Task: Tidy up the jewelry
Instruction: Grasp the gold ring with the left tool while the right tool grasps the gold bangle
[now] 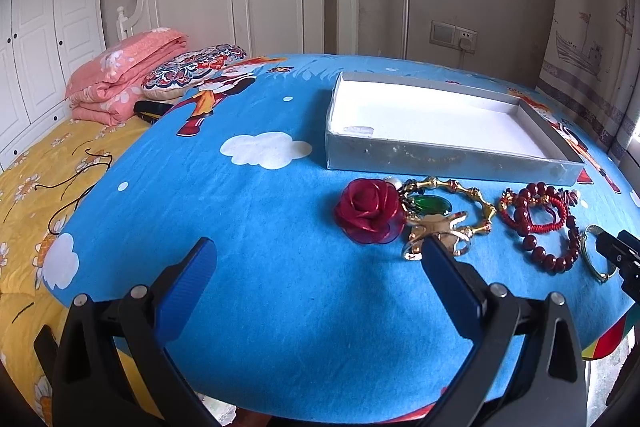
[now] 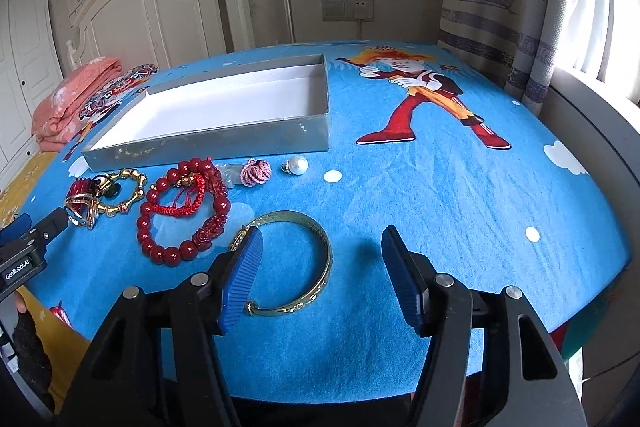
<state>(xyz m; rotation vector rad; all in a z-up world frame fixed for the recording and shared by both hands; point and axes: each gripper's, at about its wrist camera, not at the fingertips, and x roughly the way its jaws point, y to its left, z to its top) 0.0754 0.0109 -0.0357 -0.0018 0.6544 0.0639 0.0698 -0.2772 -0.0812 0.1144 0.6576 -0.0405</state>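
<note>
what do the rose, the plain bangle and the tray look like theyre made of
Rose: sheer dark-red fabric or ribbon, translucent at the petal edges. Bangle: gold-toned metal, shiny, with a patterned band. Tray: probably cardboard, scuffed silver outside and matte white inside.

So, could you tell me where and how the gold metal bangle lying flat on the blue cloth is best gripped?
Probably pinch the gold metal bangle across its thin band at the far right arc, coming from above: it lies flat, its ring open, with bare cloth there, away from the red bead bracelet.
</note>
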